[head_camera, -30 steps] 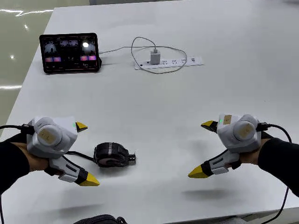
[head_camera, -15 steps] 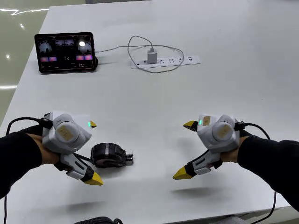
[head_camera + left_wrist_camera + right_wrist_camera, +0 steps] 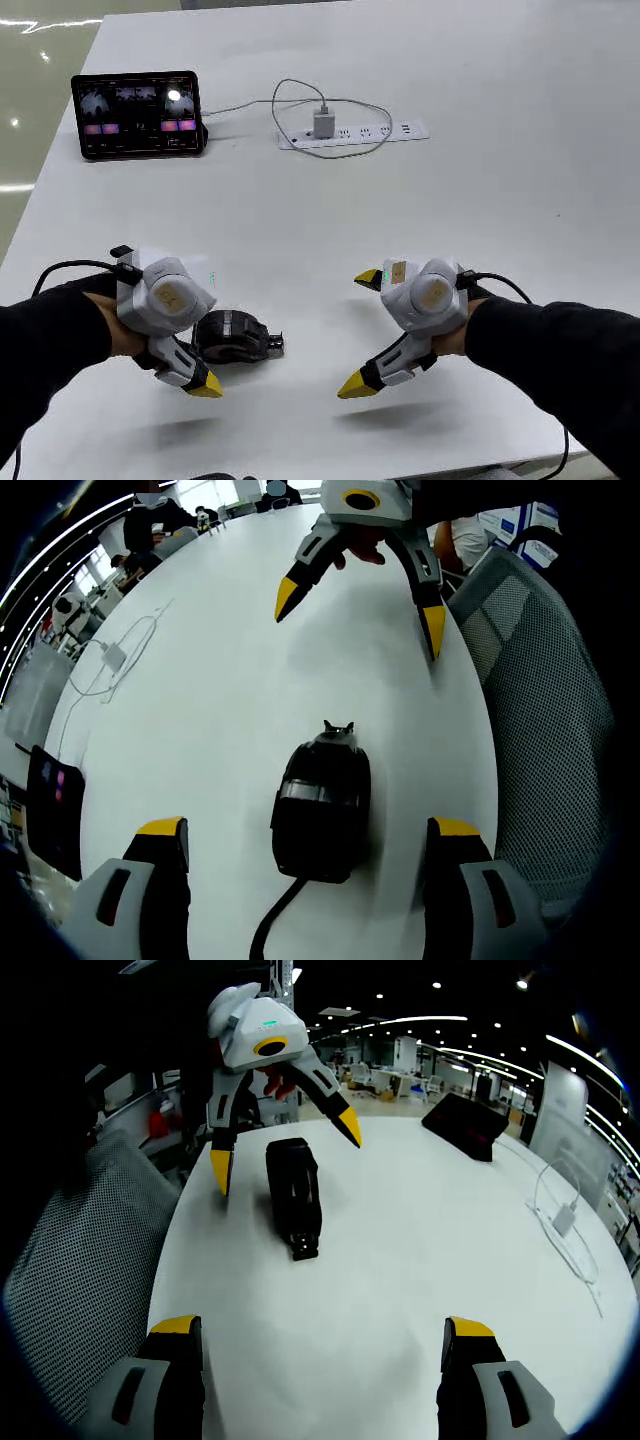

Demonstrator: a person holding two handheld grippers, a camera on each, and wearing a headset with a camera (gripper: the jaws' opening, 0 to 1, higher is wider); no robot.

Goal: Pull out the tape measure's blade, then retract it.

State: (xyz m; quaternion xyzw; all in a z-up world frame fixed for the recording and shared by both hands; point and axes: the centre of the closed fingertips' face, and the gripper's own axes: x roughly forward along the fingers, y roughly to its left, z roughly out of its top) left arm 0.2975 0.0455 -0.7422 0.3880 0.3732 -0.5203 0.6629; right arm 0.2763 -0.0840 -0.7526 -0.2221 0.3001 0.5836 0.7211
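The tape (image 3: 235, 338) lies at the near left of the table (image 3: 400, 200), its case between the tips of the left tool (image 3: 210, 337), which gapes wide and grips nothing. Its long axis runs left to right, with the hook (image 3: 280, 347) pointing right at the right tool (image 3: 358, 332), likewise wide open and empty, still apart.

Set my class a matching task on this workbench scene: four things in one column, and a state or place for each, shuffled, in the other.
Things:
1. tape measure
2. tablet
3. power strip
4. right gripper

States:
A. jaws open, holding nothing
B. screen lit, far left
C. black, rounded, lying on its side
D. white charger plugged in

Pairs: 1-C, 2-B, 3-D, 4-A
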